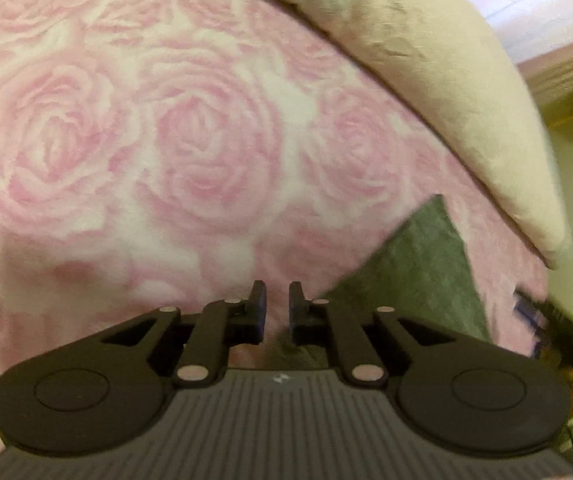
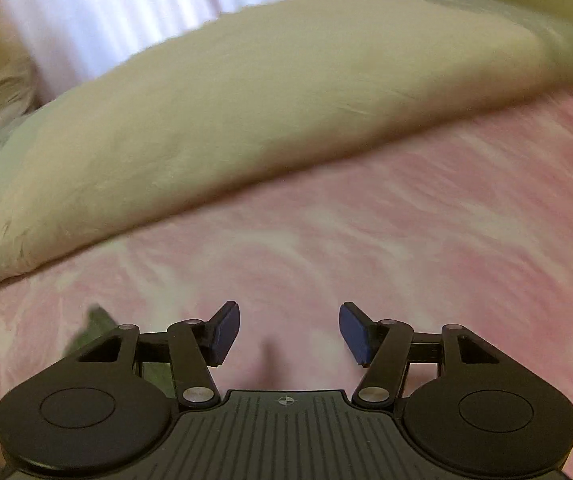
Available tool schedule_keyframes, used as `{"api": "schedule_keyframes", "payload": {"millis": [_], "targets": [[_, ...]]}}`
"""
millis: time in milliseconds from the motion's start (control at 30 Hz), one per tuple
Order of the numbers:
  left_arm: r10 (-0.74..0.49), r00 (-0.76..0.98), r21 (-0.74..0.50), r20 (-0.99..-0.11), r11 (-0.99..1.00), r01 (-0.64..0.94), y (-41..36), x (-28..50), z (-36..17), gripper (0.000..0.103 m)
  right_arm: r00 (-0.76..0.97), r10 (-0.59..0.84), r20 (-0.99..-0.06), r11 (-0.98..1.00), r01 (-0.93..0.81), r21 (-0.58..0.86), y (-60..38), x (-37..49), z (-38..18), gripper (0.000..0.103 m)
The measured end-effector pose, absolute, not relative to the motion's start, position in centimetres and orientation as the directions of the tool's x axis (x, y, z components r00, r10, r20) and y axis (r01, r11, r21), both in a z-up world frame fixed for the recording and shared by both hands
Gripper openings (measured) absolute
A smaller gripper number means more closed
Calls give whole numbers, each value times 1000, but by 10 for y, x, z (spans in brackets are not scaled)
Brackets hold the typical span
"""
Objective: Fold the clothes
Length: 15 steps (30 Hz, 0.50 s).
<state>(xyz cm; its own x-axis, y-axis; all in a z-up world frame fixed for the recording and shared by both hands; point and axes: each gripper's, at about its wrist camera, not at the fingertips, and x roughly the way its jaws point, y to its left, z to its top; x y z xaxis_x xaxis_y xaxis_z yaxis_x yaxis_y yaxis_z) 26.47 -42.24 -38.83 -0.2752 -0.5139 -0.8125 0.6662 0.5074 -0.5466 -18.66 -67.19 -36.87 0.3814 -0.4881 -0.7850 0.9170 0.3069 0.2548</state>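
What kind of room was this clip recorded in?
Most likely a bedroom: the work surface is a bed with a pink rose-print blanket, a cream pillow lies along its far edge, and pale curtains hang behind it.

Left claw (image 1: 277, 300), right claw (image 2: 289, 328): black linkage arms, silver pivot pins, dark blue pads, ribbed grey housing.

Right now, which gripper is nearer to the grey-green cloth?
Left. The left gripper is right over the cloth; the right gripper is open over pink bedcover, cloth at its left.
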Motion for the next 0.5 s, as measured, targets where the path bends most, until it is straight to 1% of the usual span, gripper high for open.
{"api": "schedule_keyframes", "payload": {"millis": [100, 200, 333, 433, 500], "targets": [[-526, -318, -571, -789, 435, 696, -415, 243, -378, 7, 358, -467, -809, 260, 930, 262, -630, -234, -358, 60], [-498, -368, -580, -785, 385, 718, -400, 218, -377, 7, 359, -444, -821, 260, 928, 266, -575, -256, -350, 59], [-422, -377, -545, -824, 414, 729, -360, 192, -383, 6, 349, -391, -852, 253, 931, 265, -508, -269, -352, 59], [-394, -362, -518, -845, 431, 739, -326, 173, -378, 7, 336, -350, -874, 247, 933, 260, -461, -277, -354, 59], [-380, -348, -498, -857, 438, 748, -305, 159, -375, 7, 333, -342, -879, 284, 928, 241, -442, -274, -352, 59]]}}
